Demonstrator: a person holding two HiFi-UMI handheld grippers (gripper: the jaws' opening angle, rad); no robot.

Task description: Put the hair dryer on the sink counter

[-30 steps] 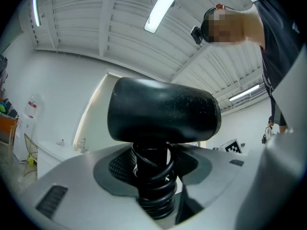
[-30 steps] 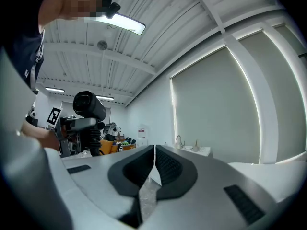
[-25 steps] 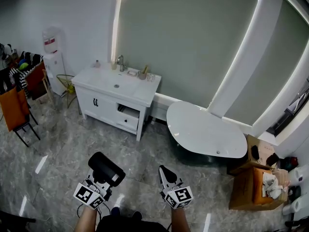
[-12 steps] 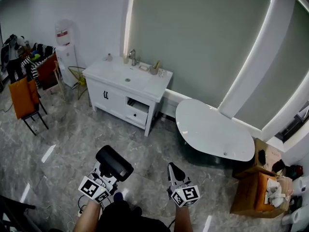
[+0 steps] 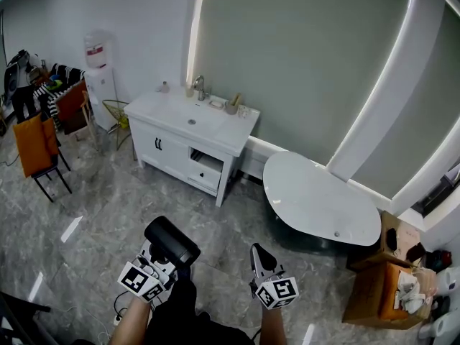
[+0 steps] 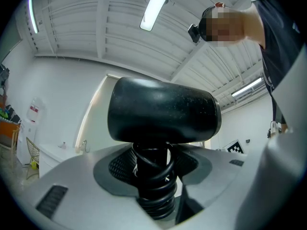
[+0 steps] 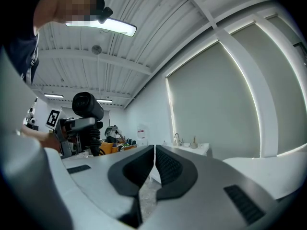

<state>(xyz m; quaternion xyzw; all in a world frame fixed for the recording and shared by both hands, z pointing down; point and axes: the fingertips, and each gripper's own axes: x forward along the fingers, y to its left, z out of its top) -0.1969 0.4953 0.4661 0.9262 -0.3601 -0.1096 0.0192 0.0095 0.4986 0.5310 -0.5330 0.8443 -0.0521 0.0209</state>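
Note:
A black hair dryer stands upright in my left gripper, low in the head view. Its cord-wrapped handle is clamped between the jaws, and the barrel fills the left gripper view. My right gripper is beside it, shut, with its pads touching and nothing between them. The white sink counter with a basin and faucet stands against the far wall, well away from both grippers. From the right gripper view I see the hair dryer at left and the counter in the distance.
A white oval table is right of the vanity. Cardboard boxes sit at the far right. An orange chair, clothes and a water dispenser line the left wall. Grey marble floor lies between me and the counter.
The view has shifted: the vanity and table now sit slightly further right and lower in the frame. Both grippers stay low in front of me, the hair dryer still held.

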